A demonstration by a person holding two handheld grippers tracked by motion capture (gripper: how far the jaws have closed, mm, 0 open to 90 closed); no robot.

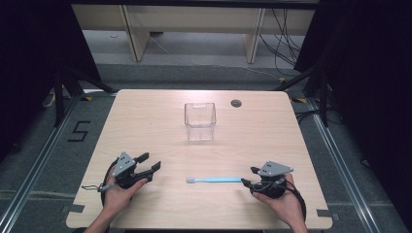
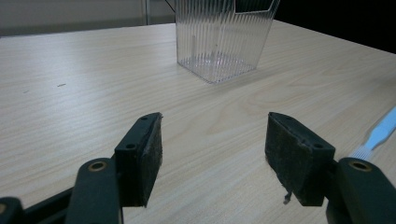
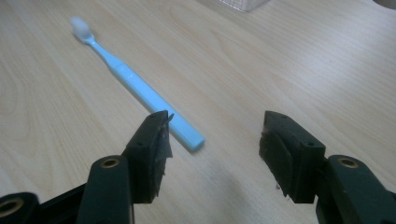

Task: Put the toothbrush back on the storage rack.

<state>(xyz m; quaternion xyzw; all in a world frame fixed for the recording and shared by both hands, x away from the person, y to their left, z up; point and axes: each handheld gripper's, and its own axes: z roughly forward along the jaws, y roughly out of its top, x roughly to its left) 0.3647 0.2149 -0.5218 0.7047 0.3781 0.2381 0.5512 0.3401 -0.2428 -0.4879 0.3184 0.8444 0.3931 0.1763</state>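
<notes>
A light blue toothbrush (image 1: 214,179) lies flat on the wooden table (image 1: 145,116), its white bristle head pointing left. My right gripper (image 1: 250,176) is open at the handle end; in the right gripper view the toothbrush (image 3: 140,91) handle end lies just beside the left jaw, nothing between the pads. My left gripper (image 1: 149,162) is open at the near left, pointing toward the middle. A clear ribbed plastic cup (image 1: 199,121) stands upright at the table's centre; in the left gripper view the cup (image 2: 222,39) is ahead, and the toothbrush head (image 2: 376,135) shows at the right edge.
A round cable hole (image 1: 236,103) sits in the table near the far edge, right of the cup. Dark floor and black stands surround the table. Bare wood lies between the cup and both grippers.
</notes>
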